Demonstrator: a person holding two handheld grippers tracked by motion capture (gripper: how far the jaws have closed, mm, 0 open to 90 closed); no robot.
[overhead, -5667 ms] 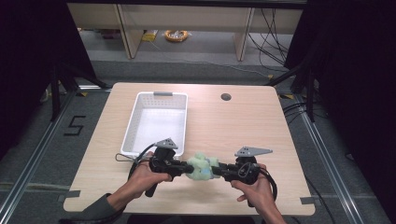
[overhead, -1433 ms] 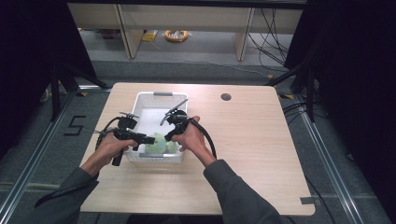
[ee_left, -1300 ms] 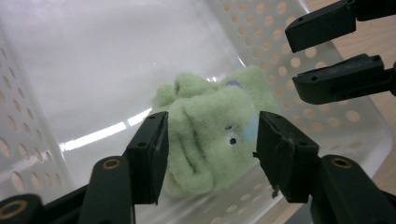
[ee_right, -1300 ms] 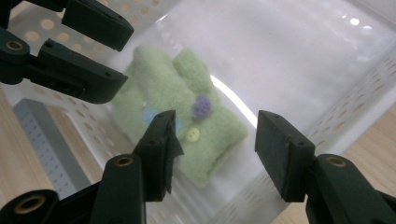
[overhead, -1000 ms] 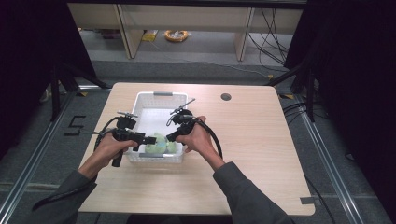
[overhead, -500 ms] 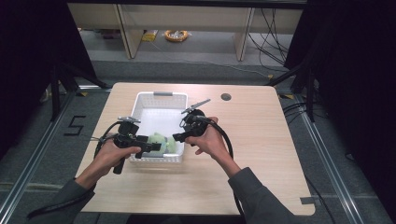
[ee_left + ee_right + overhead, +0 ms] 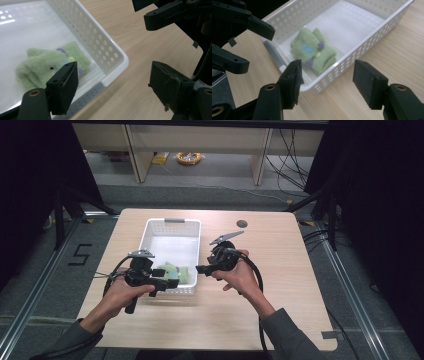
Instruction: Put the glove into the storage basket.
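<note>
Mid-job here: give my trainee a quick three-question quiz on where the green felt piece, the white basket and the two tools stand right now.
1. True or false: the green felt piece lies folded inside the white basket.
2. What is between the pads of the left tool?
A. the felt piece
B. a basket handle
C. nothing
3. In the high view, which end of the basket holds the felt piece: the one near the person or the far one?

Key
1. True; no tool touches it.
2. C. Its jaws have just been opening and stand apart above the basket's corner; the right tool is open too.
3. The near end, between the two tools.
</note>
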